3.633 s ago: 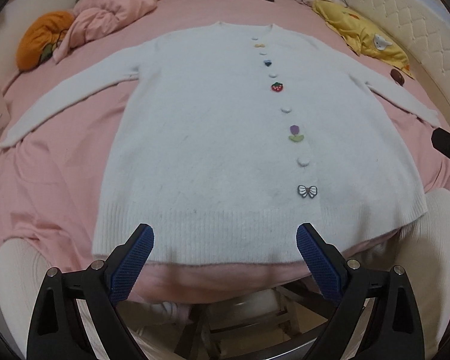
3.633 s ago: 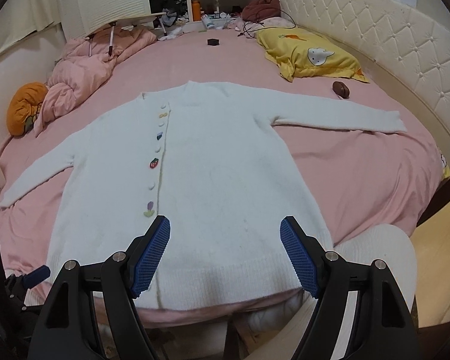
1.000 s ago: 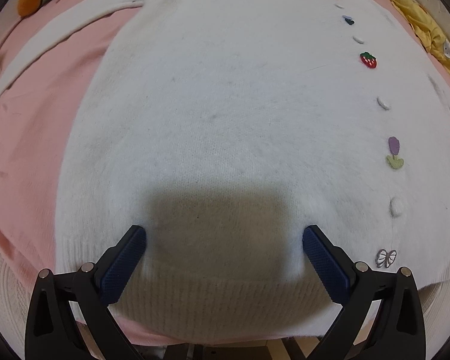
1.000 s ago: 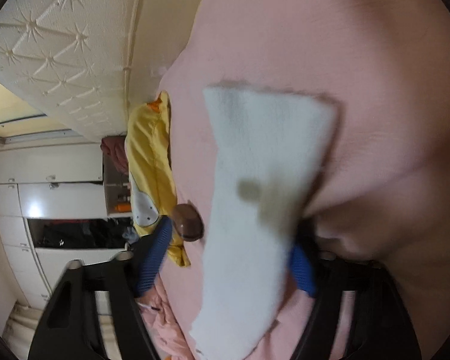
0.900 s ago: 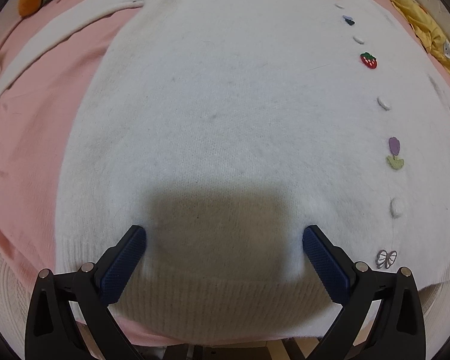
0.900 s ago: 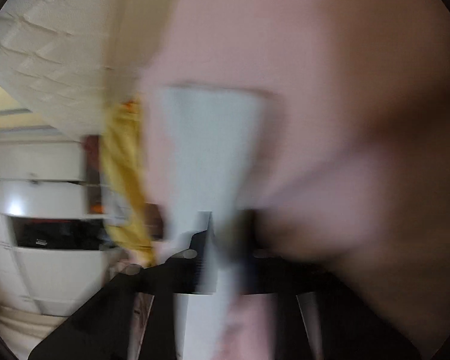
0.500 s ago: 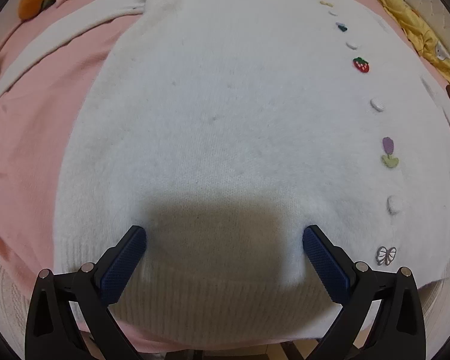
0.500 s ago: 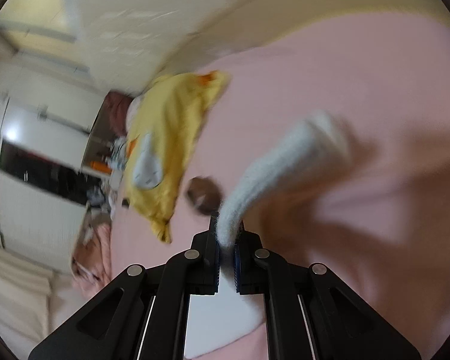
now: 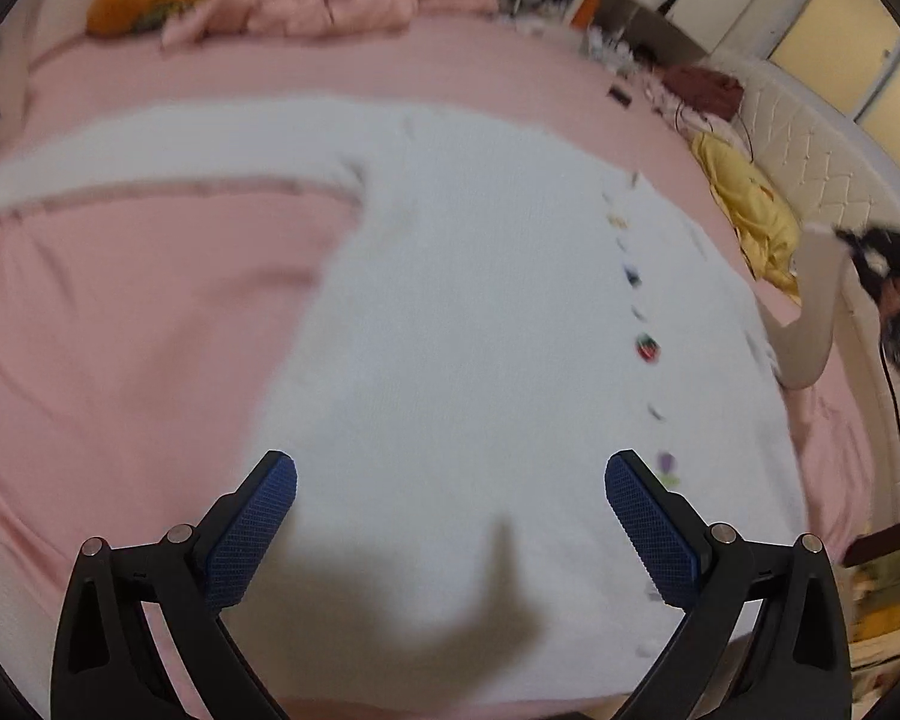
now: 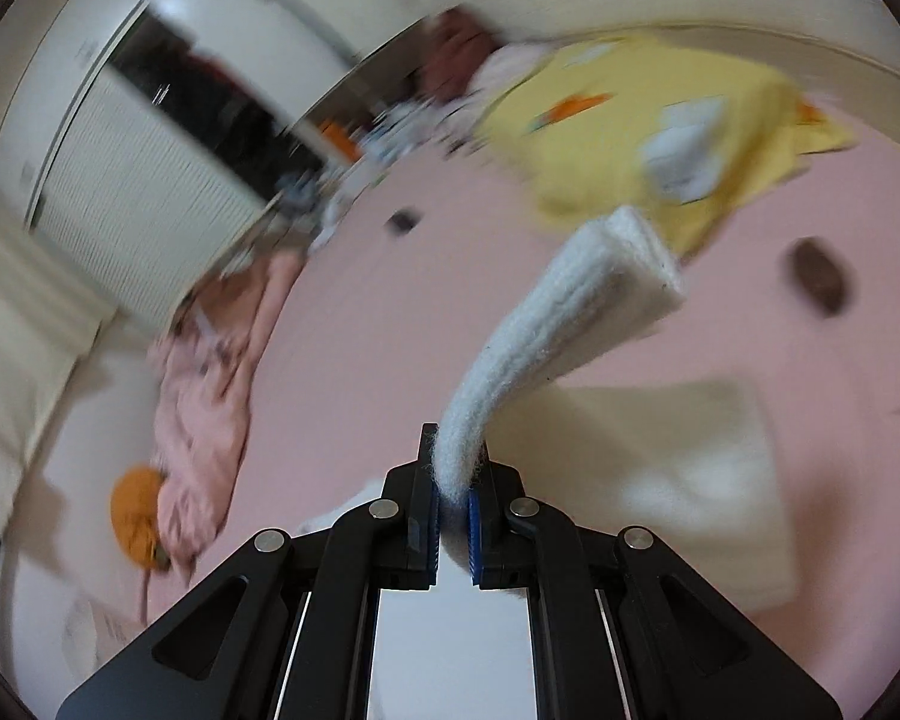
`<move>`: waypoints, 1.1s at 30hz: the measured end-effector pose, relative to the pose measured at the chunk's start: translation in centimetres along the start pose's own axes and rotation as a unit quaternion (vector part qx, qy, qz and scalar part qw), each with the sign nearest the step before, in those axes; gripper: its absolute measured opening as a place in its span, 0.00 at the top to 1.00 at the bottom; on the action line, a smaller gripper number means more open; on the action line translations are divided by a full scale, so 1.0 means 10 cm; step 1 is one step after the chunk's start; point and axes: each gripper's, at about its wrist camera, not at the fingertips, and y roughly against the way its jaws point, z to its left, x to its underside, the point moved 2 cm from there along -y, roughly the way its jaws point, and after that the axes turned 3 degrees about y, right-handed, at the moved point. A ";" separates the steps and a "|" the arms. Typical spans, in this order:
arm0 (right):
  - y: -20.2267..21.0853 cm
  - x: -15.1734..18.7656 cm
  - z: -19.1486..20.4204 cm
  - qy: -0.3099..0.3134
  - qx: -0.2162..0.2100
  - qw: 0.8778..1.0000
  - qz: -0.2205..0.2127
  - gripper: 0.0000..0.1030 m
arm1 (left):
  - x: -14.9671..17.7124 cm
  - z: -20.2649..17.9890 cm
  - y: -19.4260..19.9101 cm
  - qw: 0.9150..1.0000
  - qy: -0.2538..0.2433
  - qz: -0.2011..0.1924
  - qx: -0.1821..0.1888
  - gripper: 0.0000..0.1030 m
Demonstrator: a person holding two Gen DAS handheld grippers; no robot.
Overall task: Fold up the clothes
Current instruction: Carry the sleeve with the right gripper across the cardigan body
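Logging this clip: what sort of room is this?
Most likely a bedroom: a white cardigan lies spread on a pink-sheeted bed with a tufted headboard, a yellow pillow, and wardrobe-like cabinets behind.

fuzzy white knit cardigan [image 9: 450,330] on matt pink cloth bedsheet [image 9: 120,330].

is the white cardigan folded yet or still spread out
Mostly spread: the cardigan body lies flat; only one sleeve is lifted, pinched in the right gripper.

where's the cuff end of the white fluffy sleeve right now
In the right wrist view the white fluffy sleeve's cuff hangs lifted above the pink bedsheet, just before the yellow pillow, pinched by the right gripper.
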 end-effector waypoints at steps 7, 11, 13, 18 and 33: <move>-1.00 0.72 1.49 0.080 -0.029 0.995 0.060 0.93 | 0.01 0.94 0.25 0.996 0.066 -0.057 -0.016 0.00; -1.50 1.35 2.16 0.120 -0.035 0.987 0.104 0.93 | -0.04 1.16 0.15 0.989 0.131 -0.058 0.027 0.00; -1.75 1.64 2.34 0.138 -0.024 0.982 0.126 0.93 | -0.06 1.18 0.05 0.988 0.143 -0.053 0.034 0.00; -2.21 2.28 2.48 0.141 -0.006 0.973 0.180 0.93 | -0.08 1.18 -0.08 0.986 0.154 -0.045 0.050 0.00; -2.17 3.66 3.04 0.607 0.147 0.766 0.152 0.85 | -0.04 1.27 -0.17 0.977 0.197 -0.035 0.074 0.00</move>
